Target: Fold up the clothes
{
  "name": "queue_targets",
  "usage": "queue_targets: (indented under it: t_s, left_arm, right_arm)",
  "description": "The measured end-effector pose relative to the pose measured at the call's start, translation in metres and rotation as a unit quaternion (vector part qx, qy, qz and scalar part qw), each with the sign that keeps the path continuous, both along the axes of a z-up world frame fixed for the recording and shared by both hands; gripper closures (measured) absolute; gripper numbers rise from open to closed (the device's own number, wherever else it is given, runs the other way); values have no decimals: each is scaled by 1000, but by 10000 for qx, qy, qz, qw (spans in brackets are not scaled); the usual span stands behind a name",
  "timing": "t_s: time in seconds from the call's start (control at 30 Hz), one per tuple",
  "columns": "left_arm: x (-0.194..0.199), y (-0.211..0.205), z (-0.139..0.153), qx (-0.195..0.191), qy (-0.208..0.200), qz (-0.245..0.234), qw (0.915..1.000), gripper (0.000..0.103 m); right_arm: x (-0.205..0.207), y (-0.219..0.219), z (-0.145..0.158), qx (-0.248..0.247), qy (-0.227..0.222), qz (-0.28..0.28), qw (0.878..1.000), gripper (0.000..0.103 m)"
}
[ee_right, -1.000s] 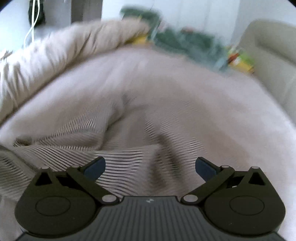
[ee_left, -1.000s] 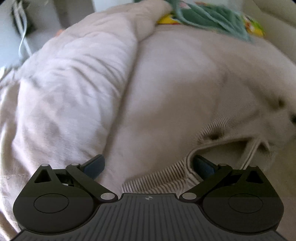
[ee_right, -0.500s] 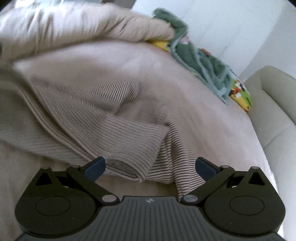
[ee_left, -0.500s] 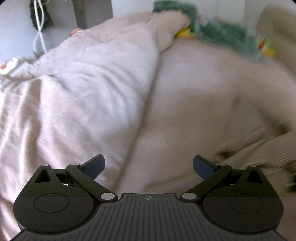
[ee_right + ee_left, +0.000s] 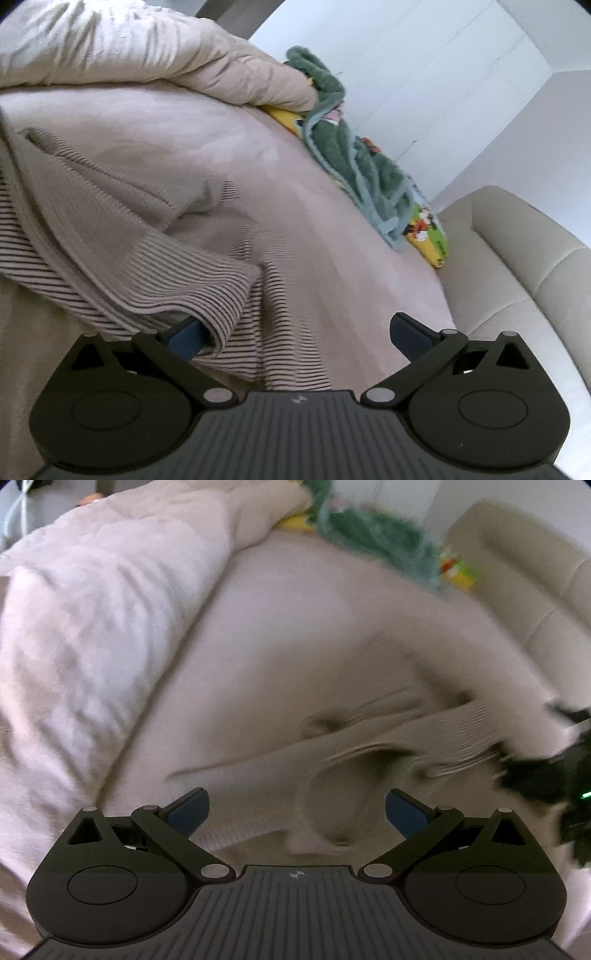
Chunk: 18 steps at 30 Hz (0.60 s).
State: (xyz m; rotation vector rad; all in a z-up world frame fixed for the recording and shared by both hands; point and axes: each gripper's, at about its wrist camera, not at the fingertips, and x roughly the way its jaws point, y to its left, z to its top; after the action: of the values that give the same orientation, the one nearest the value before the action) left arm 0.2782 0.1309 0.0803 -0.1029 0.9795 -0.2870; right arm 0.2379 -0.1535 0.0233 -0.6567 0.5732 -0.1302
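A striped beige sweater (image 5: pixel 122 236) lies crumpled on the bed (image 5: pixel 332 236), its ribbed hem bunched toward the near edge. The right gripper (image 5: pixel 295 332) has its fingers wide apart, with the hem draped over the left finger (image 5: pixel 184 338) at about 9 o'clock and nothing pinched. The left gripper (image 5: pixel 295 808) also stands wide, hovering over a fold of the same sweater (image 5: pixel 332 768); that view is smeared, so whether it touches cloth is hard to say. The step in hand looks like taking hold of the hem. Next, each gripper probably needs to close on a corner, then lift and spread the sweater flat. A green blanket (image 5: pixel 354 155) sits at 1 o'clock, well apart.
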Motion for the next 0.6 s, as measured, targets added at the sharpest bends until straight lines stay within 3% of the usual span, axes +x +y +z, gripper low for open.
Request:
queue_targets:
  t_s: [0.27,0.43,0.6]
  left_arm:
    - [25,-16,-38,920,610,203,9937,0]
    - [14,-35,-21,1849,253,102,9824,0]
    - [-21,-60,11,2509,-286,-450,9665,0]
  right_arm:
    - [13,-15,2,-143,-256,-326,9990,0]
    - [17,-36,6,-184,-364,-767,9962,0]
    - [-55,-78,59,-157,-430,-805,9957,0]
